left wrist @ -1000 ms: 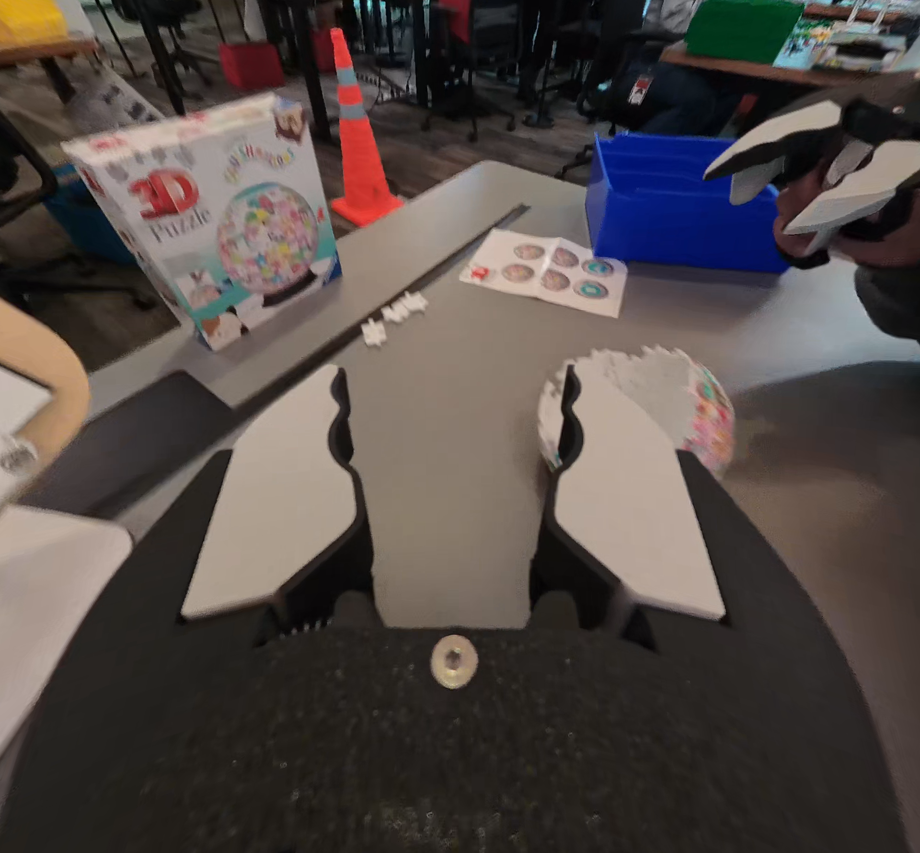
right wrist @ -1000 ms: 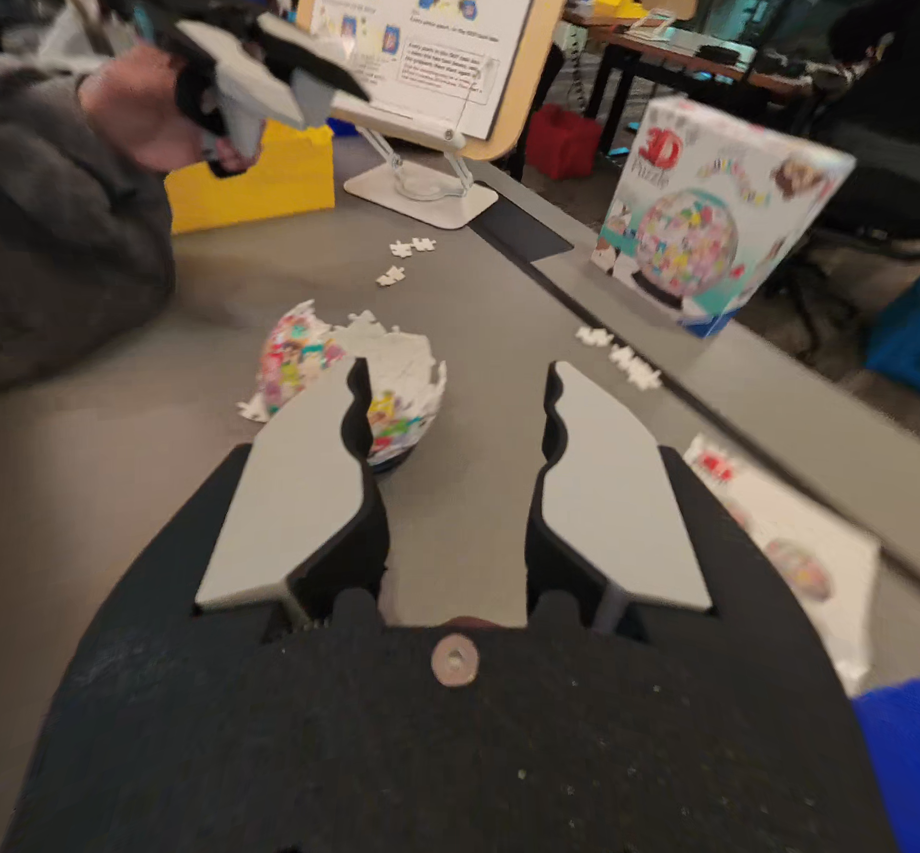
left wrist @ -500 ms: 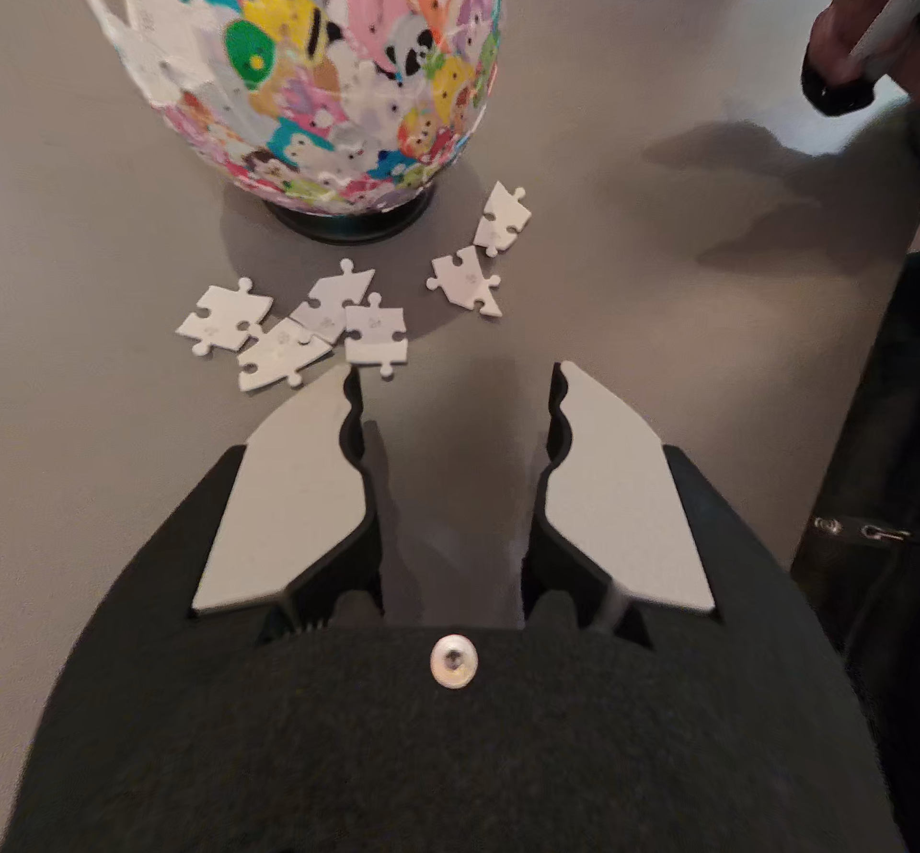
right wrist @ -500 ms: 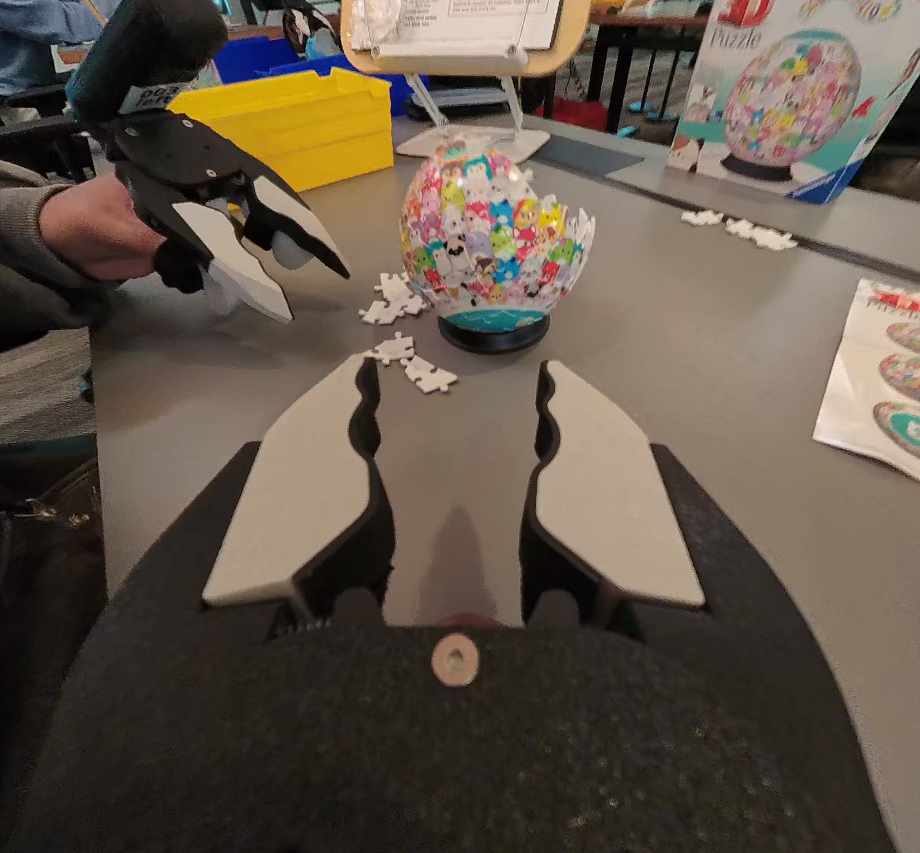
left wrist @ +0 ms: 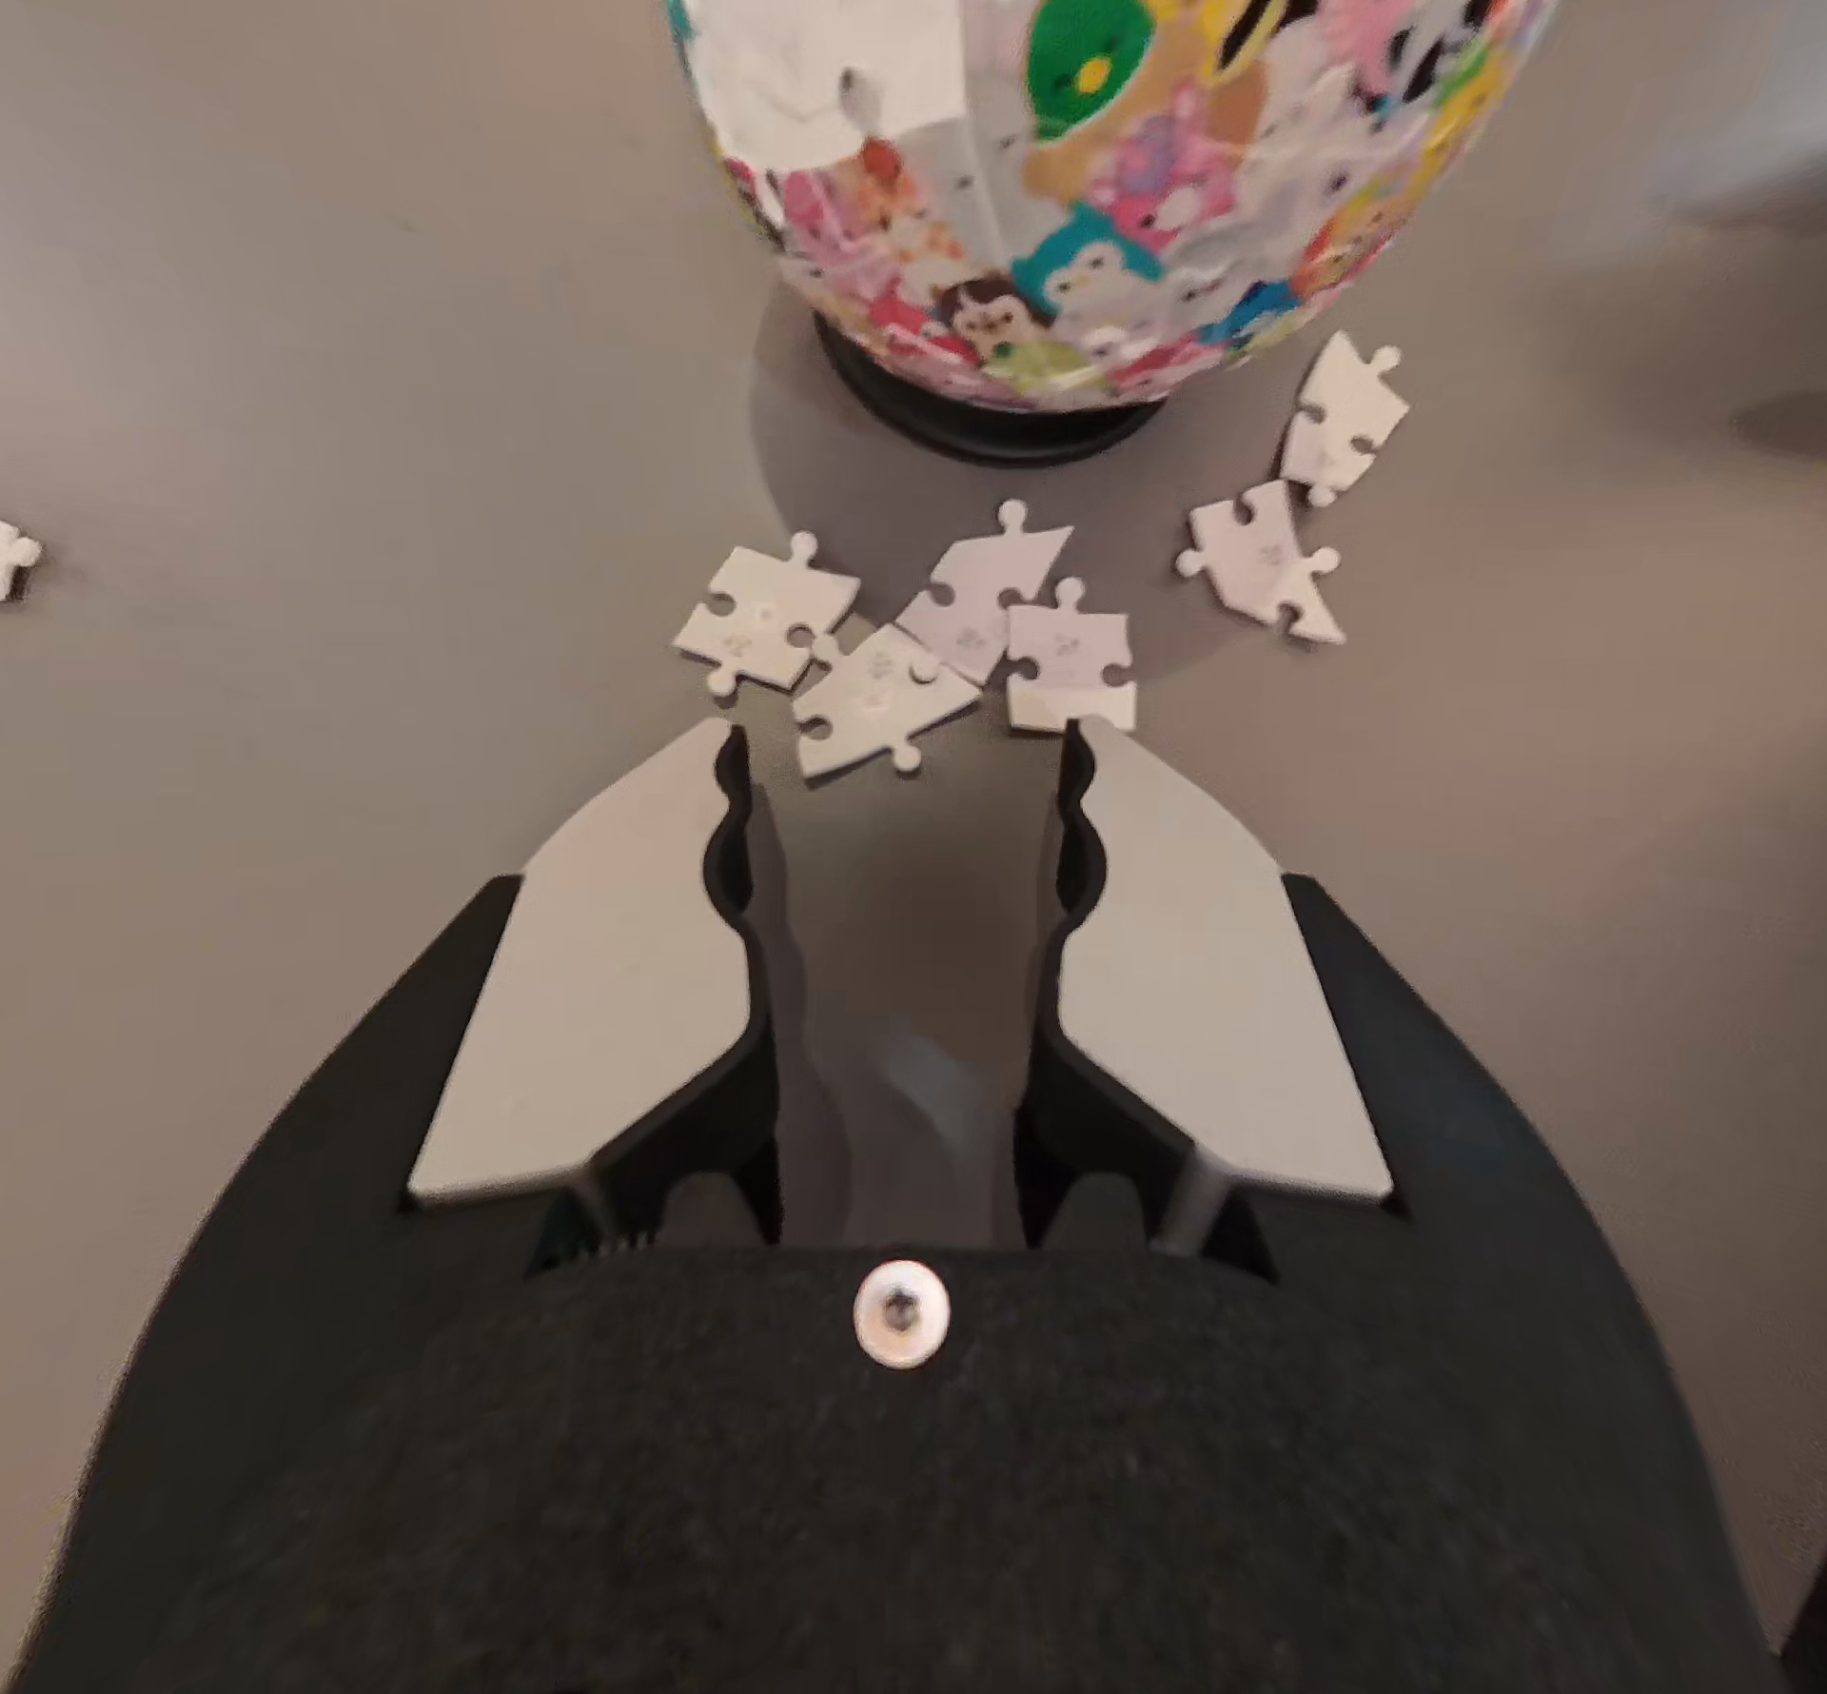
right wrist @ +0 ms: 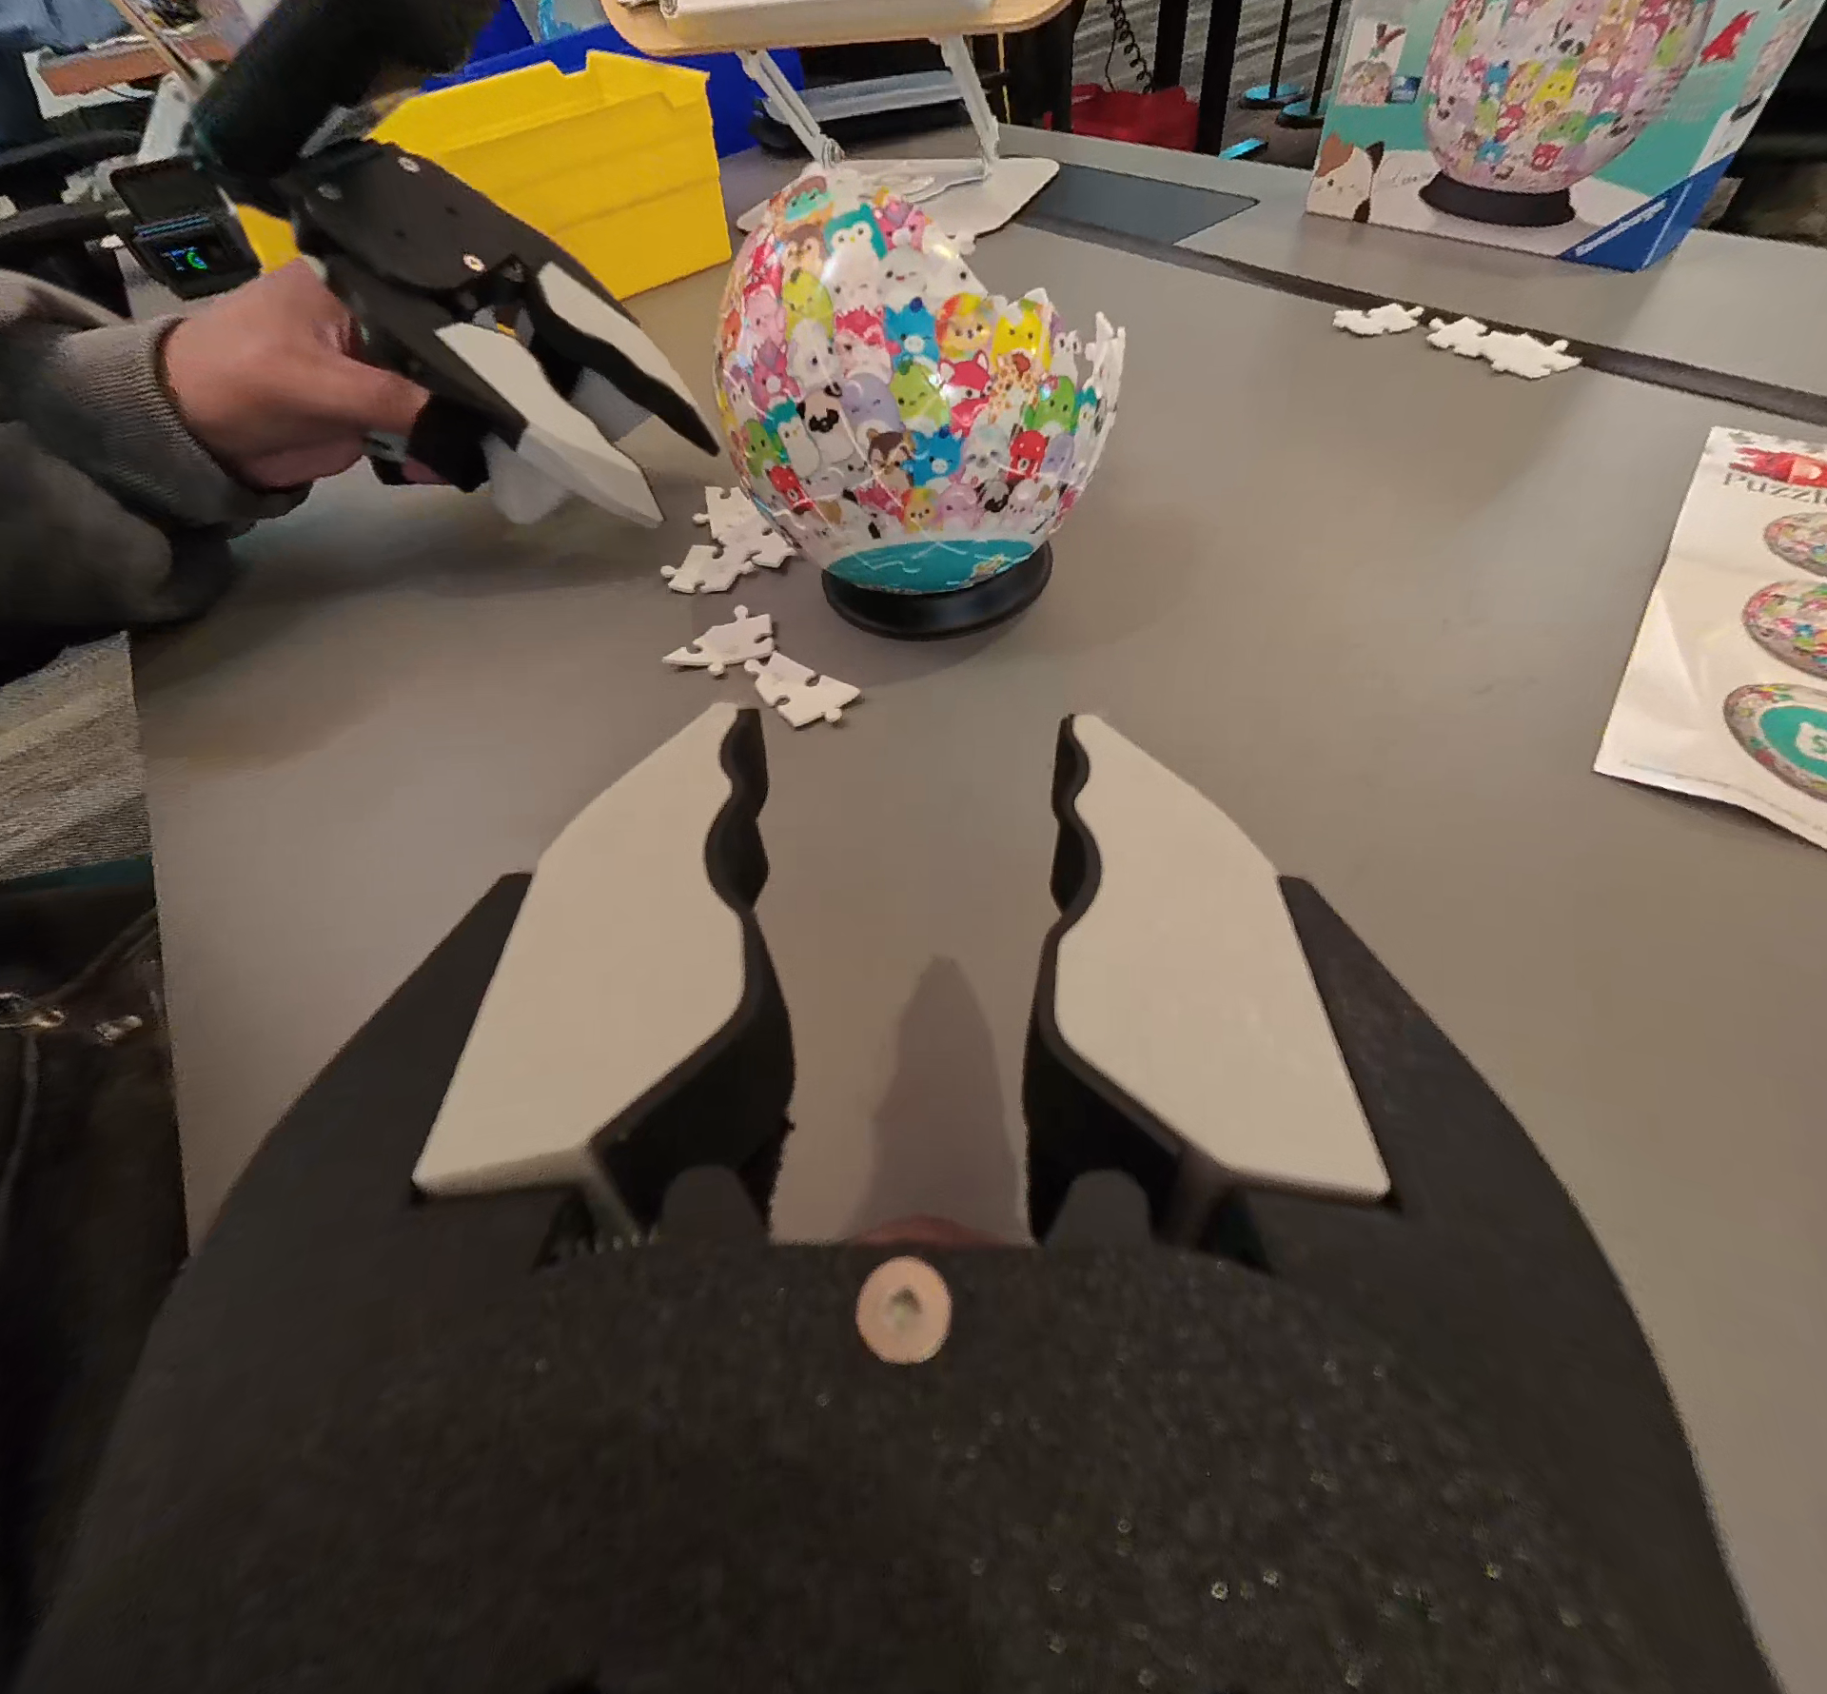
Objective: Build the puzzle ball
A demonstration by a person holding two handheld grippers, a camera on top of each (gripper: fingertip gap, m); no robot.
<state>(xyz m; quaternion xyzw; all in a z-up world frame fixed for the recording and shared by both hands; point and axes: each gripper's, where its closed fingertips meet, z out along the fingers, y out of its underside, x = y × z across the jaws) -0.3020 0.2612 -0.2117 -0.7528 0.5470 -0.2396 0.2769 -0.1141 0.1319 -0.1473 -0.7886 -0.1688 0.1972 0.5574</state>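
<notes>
Left hand-held gripper (left wrist: 905,737), jaws spread & empty, is hovering over loose pieces (left wrist: 880,702) lying face-down beside the puzzle ball (right wrist: 914,420), which is sitting mid-surface on its black stand (right wrist: 937,603) w/ one side unfinished. Right hand-held gripper (right wrist: 910,727) is waiting nearer the front edge, likewise spread, prob. to steady the ball.

Multicoloured cartoon-patterned puzzle ball (right wrist: 914,420), black stand (right wrist: 934,603), yellow bin (right wrist: 583,154)

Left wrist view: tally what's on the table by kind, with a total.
Puzzle ball: 1
Black stand: 1
Loose pieces: 7 (6 in front of the stand, 1 cut off at the left edge of the picture)
Total: 9
</notes>
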